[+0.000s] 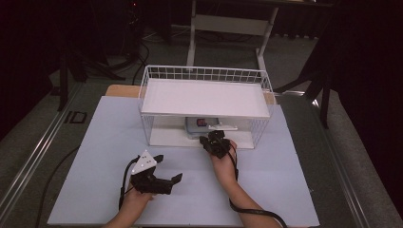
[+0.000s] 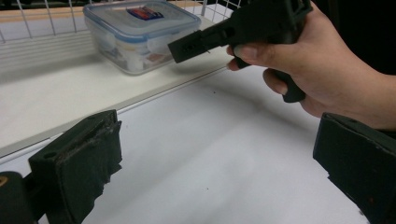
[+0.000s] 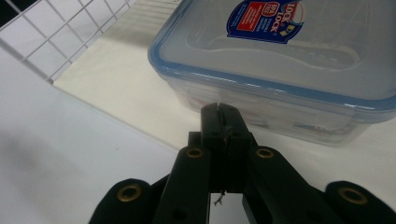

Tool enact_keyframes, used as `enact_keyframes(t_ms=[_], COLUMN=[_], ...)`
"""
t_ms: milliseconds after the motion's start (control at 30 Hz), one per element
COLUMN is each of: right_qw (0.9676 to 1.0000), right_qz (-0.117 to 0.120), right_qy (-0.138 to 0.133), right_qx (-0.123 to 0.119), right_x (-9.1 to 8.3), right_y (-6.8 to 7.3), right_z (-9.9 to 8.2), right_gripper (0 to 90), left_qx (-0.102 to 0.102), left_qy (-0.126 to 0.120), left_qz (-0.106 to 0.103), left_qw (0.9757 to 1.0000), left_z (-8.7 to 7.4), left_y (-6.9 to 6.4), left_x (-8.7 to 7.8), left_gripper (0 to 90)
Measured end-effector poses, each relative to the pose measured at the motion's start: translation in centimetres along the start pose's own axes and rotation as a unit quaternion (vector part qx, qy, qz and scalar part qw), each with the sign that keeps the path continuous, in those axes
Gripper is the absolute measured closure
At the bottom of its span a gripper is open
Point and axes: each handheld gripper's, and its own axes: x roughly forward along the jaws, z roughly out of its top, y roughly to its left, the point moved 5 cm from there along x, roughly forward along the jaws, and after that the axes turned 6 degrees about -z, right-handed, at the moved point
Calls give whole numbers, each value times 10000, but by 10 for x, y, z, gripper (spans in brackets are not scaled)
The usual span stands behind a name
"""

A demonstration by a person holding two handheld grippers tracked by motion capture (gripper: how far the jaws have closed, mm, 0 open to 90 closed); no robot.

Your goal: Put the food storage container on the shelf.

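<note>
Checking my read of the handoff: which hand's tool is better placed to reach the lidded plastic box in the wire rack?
Right. The right tool, jaws shut, points at the plastic box from just in front of it at the wire rack's open side. The left tool, jaws open, sits back over the white tabletop.

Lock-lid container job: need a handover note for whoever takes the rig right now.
Right tool: jaws shut with nothing between them, tip pointed at the near side of the clear container, close to it; contact cannot be told.
Left tool: jaws wide open, nothing held, low over the white table sheet, off to the left of the rack.
Container: lid on, blue seal, sits on the lower floor of the white wire rack, under its upper shelf.
Done: right tool brought up to the container.
Left: nothing gripped yet; the container is not yet out of the rack.
</note>
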Motion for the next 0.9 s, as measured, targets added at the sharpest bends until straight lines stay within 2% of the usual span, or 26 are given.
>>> enact_keyframes(t_ms=[67,133,233,467,633,800,867,900], right_qw=[10000,9999,9999,9999,9999,9997,9998,9995], right_qz=[-16,2,-103,-84,-98,-29,18,15], right_qy=[-13,11,-20,14,-54,-181,-179,-213], right_qx=[-5,118,48,73,-18,-131,-128,-220], right_x=[3,7,10,13,13,2,0,-5], right_y=[0,-1,-1,0,3,5,6,7], right_z=[2,4,6,11,12,6,5,1], right_gripper=[900,900,900,899,893,778,769,722], left_qx=[-2,22,50,29,80,62,70,91], left_qy=[4,-8,-21,-6,-3,-28,-30,-41], left_qz=[-2,-10,-9,-14,14,10,11,0], left_qw=[10000,10000,10000,10000,10000,10000,10000,10000], left_z=[0,0,1,0,0,0,1,2], left_y=[-1,-1,-2,-1,-2,-2,-2,-3], left_x=[0,0,-1,-1,-1,-2,-2,-2], left_gripper=[21,21,21,21,21,21,21,21])
